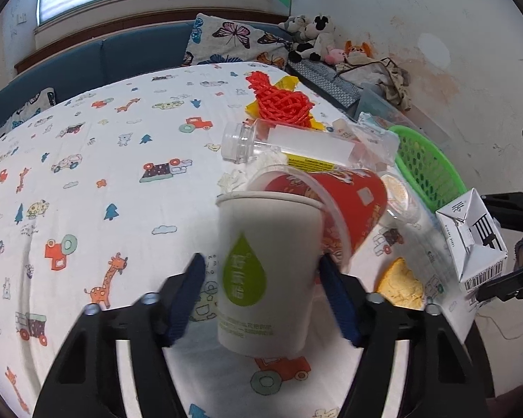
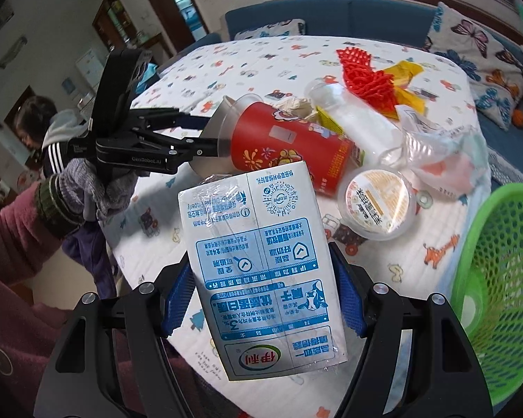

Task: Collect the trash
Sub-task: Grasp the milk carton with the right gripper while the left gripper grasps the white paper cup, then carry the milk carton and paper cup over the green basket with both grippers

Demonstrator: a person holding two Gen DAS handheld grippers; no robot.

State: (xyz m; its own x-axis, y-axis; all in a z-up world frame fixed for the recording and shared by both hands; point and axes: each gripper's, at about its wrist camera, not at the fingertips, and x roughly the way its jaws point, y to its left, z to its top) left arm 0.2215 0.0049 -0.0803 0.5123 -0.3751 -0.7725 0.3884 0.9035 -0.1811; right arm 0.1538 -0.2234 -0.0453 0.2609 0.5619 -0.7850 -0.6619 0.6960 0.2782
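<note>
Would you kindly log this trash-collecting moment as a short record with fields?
left gripper: shut on white paper cup
right gripper: shut on milk carton
bin: green basket, at table's right edge
still on table: red cup on its side, clear bottle, round lidded tub, red netting
surface: cartoon-print tablecloth
</note>
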